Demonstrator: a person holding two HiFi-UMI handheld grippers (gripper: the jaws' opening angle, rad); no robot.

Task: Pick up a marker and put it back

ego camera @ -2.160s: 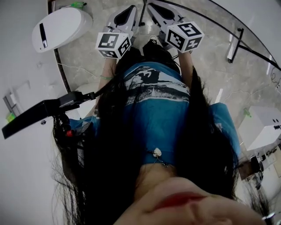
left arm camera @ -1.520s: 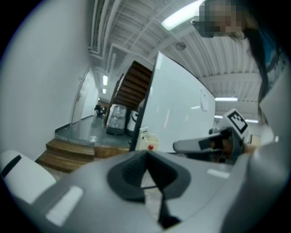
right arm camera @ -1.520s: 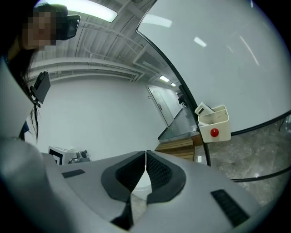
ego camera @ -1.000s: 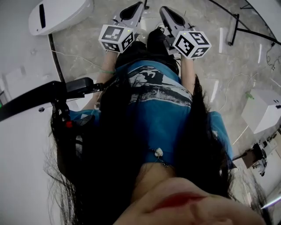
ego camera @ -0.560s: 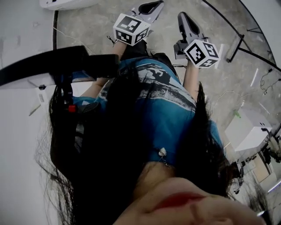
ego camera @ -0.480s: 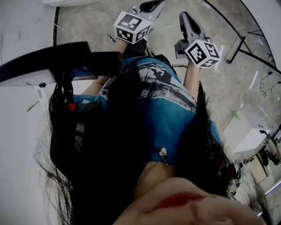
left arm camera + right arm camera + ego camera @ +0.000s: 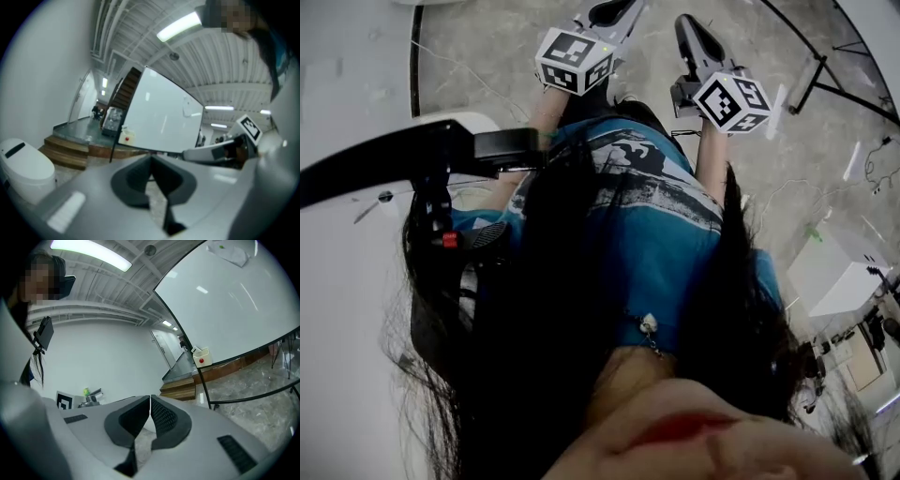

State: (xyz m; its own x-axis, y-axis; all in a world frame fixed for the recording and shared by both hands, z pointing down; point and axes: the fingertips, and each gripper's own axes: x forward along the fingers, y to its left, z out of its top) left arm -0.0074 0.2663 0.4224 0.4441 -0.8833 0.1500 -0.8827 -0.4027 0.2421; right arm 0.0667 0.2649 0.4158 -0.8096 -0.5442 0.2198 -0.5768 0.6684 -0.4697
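No marker shows in any view. In the head view both grippers are held out in front of the person's body, over the stone floor. My left gripper [image 7: 614,11] has its marker cube [image 7: 573,61] at top centre-left, and my right gripper [image 7: 689,28] has its cube [image 7: 731,101] beside it. Seen from the left gripper view, the left gripper [image 7: 151,161] has its dark pads together with nothing between them. The right gripper [image 7: 150,404] is likewise shut and empty. Both point toward a large whiteboard [image 7: 159,117] on a black stand.
A white box with a red dot [image 7: 201,357] hangs at the whiteboard's [image 7: 234,310] lower edge. Wooden steps [image 7: 65,150] lie behind it. A white rounded device [image 7: 23,168] stands at the left. A black headset arm [image 7: 412,159] crosses the head view. A white cabinet [image 7: 834,272] stands at the right.
The head view has swung: the white rounded device has slid out at the top, and both grippers sit higher in the frame. Both stay shut and empty.
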